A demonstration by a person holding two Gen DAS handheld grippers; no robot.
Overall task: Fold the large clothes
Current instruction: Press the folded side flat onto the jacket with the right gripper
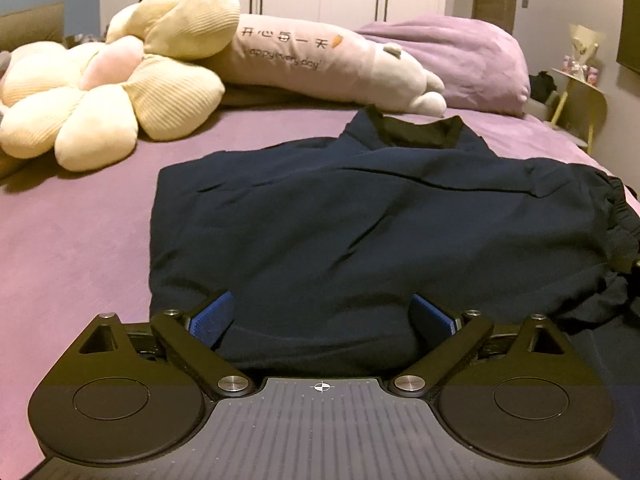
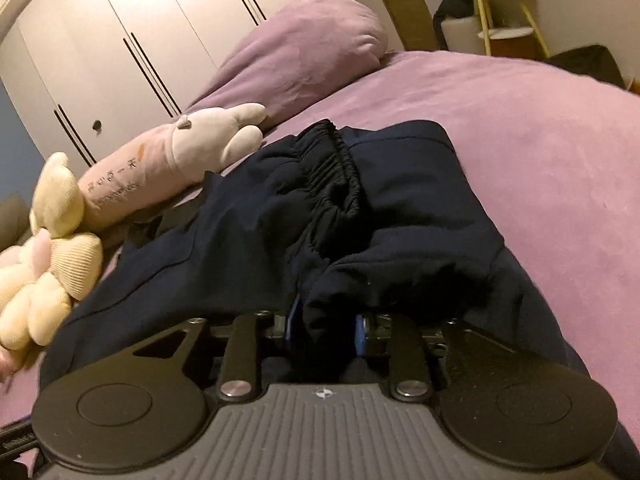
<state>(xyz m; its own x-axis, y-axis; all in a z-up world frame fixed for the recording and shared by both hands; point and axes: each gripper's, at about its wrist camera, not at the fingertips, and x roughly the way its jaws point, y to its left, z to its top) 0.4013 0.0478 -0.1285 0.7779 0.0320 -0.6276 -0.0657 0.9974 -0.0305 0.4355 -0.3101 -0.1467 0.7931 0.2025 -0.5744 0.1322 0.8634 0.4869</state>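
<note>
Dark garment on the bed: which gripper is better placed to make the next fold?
Probably right. The right gripper is shut on a bunched fold of the garment, ready to carry it over. The left gripper is open, its fingers only straddling the near edge.

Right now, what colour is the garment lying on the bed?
Dark navy blue, plain, with a blacker collar; the garment shows best in the left wrist view.

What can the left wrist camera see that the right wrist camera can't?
Only the left wrist view shows the left gripper, jaws open around the near edge of the navy garment, and the garment's black collar.

Only the right wrist view shows the right gripper shut on a bunch of that fabric, plus the gathered elastic cuff up close.

Both show the purple bed, the yellow flower cushion, the long pink plush and the purple pillow.
</note>
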